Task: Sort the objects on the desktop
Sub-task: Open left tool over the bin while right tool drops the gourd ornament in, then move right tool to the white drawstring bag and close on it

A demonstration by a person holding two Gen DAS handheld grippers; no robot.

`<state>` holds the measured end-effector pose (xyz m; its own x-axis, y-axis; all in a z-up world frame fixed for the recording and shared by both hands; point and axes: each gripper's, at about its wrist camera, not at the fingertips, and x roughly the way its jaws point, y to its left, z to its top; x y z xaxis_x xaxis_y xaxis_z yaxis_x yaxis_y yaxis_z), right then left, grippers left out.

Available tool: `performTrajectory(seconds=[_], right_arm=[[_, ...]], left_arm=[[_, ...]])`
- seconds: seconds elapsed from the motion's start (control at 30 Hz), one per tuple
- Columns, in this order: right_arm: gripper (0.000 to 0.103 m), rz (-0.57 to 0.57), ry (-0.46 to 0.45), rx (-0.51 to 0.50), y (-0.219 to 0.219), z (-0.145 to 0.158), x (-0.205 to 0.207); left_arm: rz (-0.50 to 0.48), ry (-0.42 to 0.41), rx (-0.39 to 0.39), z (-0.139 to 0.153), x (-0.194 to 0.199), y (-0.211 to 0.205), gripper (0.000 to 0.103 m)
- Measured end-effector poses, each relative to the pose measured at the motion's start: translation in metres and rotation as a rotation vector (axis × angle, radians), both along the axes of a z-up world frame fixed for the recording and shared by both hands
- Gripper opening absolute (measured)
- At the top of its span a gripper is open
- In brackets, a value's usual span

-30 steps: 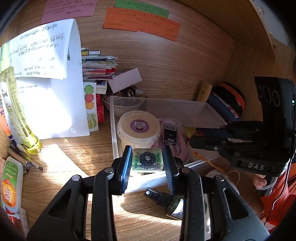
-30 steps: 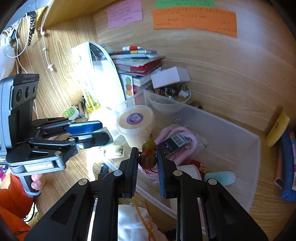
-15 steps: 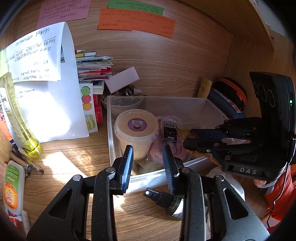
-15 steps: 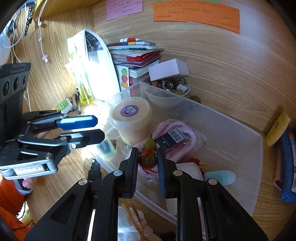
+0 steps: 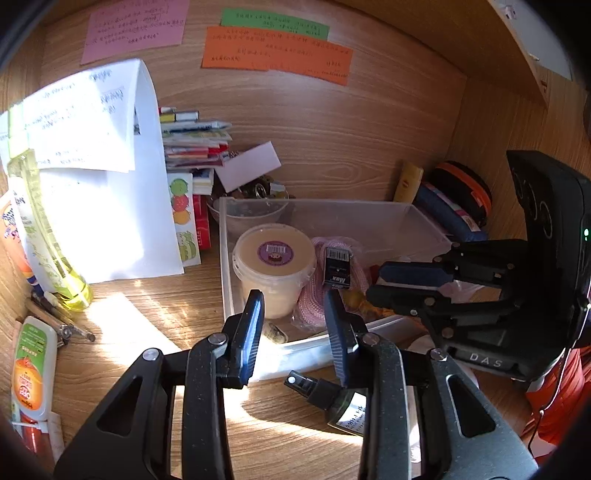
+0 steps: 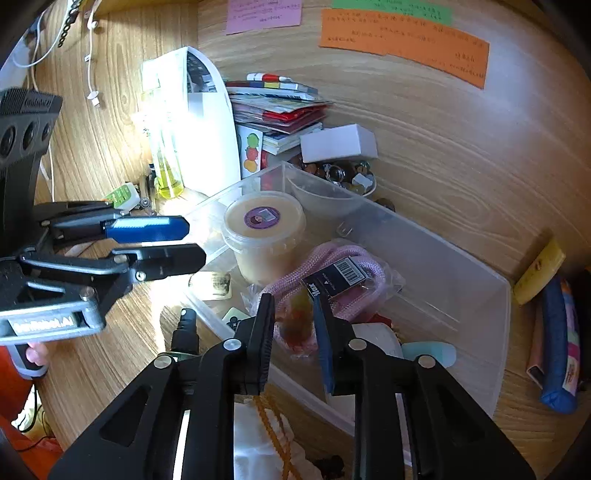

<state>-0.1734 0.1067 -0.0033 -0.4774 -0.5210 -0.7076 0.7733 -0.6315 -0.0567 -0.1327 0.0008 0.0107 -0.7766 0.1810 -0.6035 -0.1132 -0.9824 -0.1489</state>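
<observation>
- The left gripper [image 5: 293, 299] hovers over the near left corner of the bin, its two fingers spread with nothing between them.
- The right gripper [image 6: 292, 301] points down into the bin. Its jaws are opening, and a small yellow-and-brown gourd-shaped charm [image 6: 295, 325], blurred, sits between them over the pink rope.
- One dark spray bottle [image 5: 321, 391] lies on the sunlit wood-grain desk [image 5: 147, 306], just outside the bin's near wall.
- One clear plastic bin [image 5: 369, 214] stands in the middle of the desk.
- Inside, a small pale square tile [image 6: 216, 284] lies flat in the near left corner.
- Behind it stands one round cream tub with a purple label [image 5: 275, 266]. To its right lies one pink braided rope in a clear bag with a black barcode tag [image 6: 332, 258].
- At far left, one bottle of yellow liquid [image 5: 48, 240] stands before curled white sheets; one stack of books [image 5: 195, 144] sits beside them.
- Three paper notes hang on the wooden back wall: one pink note [image 5: 135, 29], one green note [image 5: 273, 22] and one orange note [image 5: 277, 51].
</observation>
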Motion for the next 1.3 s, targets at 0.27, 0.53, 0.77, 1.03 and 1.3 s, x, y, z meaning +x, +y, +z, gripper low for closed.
performTrajectory(seconds=[0.27,0.53,0.77,1.03,1.3], right_arm=[[0.057,0.003,0.067,-0.012,0.003,0.014,0.021],[0.074,-0.026,0.135,-0.032,0.021,0.028,0.037],[0.075,-0.061,0.118,-0.086,0.049,0.04,0.049],[0.082,-0.132,0.123,-0.084,0.089,0.038,0.06],[0.082,-0.138,0.052,-0.039,0.111,0.012,0.074]], left_arm=[[0.011,0.033,-0.022,0.014,0.017,0.005,0.039],[0.045,0.07,-0.059,0.023,0.036,0.009,0.083],[0.049,0.084,-0.072,0.028,0.051,0.013,0.095],[0.064,0.047,-0.117,0.019,0.065,0.011,0.097],[0.084,-0.055,-0.123,-0.012,0.068,0.004,0.097]])
